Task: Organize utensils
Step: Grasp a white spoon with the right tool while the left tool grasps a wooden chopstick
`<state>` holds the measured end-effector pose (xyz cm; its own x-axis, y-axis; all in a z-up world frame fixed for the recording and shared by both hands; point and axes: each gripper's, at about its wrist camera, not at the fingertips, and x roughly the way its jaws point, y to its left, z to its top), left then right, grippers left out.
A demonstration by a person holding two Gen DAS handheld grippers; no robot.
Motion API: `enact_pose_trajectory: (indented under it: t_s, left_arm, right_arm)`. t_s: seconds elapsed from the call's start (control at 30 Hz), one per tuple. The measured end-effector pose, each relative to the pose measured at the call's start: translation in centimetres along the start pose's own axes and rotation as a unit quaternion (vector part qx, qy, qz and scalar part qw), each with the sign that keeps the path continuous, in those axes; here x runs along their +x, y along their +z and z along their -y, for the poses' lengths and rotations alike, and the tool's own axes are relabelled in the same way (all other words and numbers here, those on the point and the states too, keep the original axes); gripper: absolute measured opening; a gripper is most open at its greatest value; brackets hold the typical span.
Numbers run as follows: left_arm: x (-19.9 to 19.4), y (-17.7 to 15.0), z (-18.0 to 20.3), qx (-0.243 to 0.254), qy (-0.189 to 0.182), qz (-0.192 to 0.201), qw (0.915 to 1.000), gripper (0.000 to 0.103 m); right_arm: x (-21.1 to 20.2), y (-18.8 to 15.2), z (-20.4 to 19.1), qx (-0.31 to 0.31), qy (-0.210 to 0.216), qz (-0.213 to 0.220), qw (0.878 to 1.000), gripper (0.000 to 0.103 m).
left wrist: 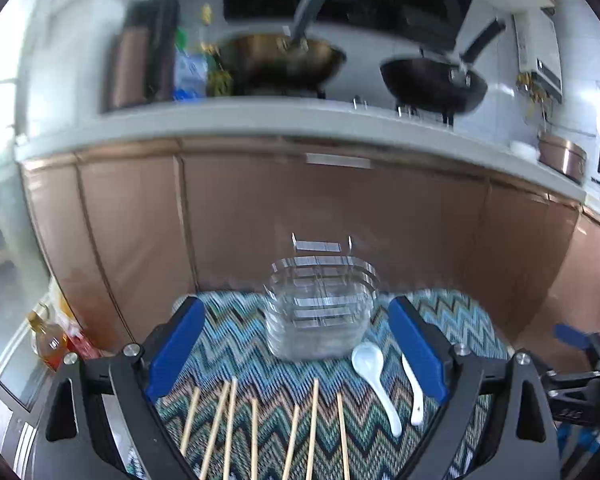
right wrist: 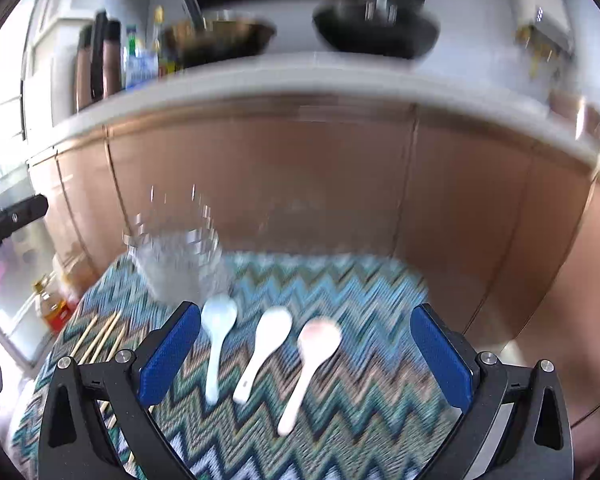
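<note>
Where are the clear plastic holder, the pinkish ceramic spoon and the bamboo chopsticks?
clear plastic holder [left wrist: 320, 312], left wrist view, front wall.
pinkish ceramic spoon [right wrist: 319, 340], right wrist view, bowl.
bamboo chopsticks [left wrist: 254, 436], left wrist view, middle stick's shaft.

1. We see a clear, shiny plastic holder [left wrist: 320, 312].
2. The spoons [right wrist: 260, 352] look smooth, white and glossy.
3. The sticks [left wrist: 256, 436] look like pale wood.
4. The zigzag cloth [left wrist: 240, 344] looks woven.
</note>
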<state>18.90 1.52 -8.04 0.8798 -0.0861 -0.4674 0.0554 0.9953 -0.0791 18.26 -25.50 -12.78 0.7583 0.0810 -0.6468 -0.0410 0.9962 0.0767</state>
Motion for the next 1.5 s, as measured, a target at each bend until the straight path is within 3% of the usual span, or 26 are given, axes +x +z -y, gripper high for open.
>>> enact_pose_trajectory:
  t_s: [0.13,0.27,0.47,0.6,0.7,0.93,1.13,1.27,1.5]
  left_arm:
    - [3.0,-1.5,-0.5,0.001,-0.009,-0.061,0.9981,0.093]
    - [4.6,-2.7,-0.9,0.001,-0.008,-0.089,0.996,0.093]
    - [8.2,-4.4,-0.5,0.002,-0.013,-0.155,0.9878,0.093]
    - [10.7,-5.5,0.6,-0.017,-0.06,-0.203,0.9773,0.092]
    - [12.8,-6.2,1.6,-0.041,-0.086,-0.23,0.9685,0.092]
    - [16.7,-7.3,2.5,-0.077,-0.082,-0.247,0.9626,0.091]
    - [16.6,-7.4,1.1,-0.086,-0.079,-0.26,0.9585,0.091]
    - [16.3,-7.6,0.7,-0.085,-0.101,-0.29,0.9477,0.09]
    - [17.0,-9.1,2.1,-0.064,-0.105,-0.339,0.9325,0.075]
  right_arm:
    - [2.7,-1.4,0.6,0.022,0.028,-0.046,0.998,0.097]
    - [4.2,-2.2,1.6,0.027,0.036,-0.073,0.996,0.091]
    - [7.8,-3.7,4.4,0.069,0.064,-0.13,0.987,0.059]
    - [10.8,-4.2,6.2,0.1,0.082,-0.16,0.979,0.046]
    - [12.5,-3.9,7.2,0.104,0.089,-0.168,0.976,0.042]
    - [16.2,-2.7,8.8,0.1,0.138,-0.188,0.967,0.038]
    - [18.4,-2.2,8.9,0.078,0.167,-0.201,0.962,0.029]
    - [19.8,-2.2,8.7,0.065,0.176,-0.21,0.96,0.017]
    - [21.3,-2.1,8.6,0.062,0.199,-0.222,0.952,0.014]
